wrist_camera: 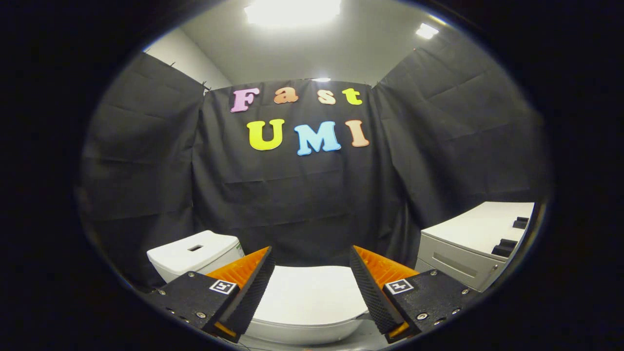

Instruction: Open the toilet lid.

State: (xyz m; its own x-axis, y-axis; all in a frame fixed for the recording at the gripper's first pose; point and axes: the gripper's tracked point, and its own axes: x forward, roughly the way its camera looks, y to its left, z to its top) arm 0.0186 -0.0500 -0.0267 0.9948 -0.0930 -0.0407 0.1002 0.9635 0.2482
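A white toilet with its lid (307, 297) down lies flat below and between my fingers. The lid's rounded front rim (302, 336) curves beneath the fingertips. My gripper (311, 258) hovers above the lid, open wide, with nothing between its fingers. The left finger (248, 287) and right finger (373, 292) stand on either side of the lid's width, apart from it.
A white box-shaped tank (195, 256) with a small dark slot on top stands beyond the left finger. A light grey cabinet (468, 243) with dark handles stands beyond the right finger. Black cloth walls close the booth behind the toilet.
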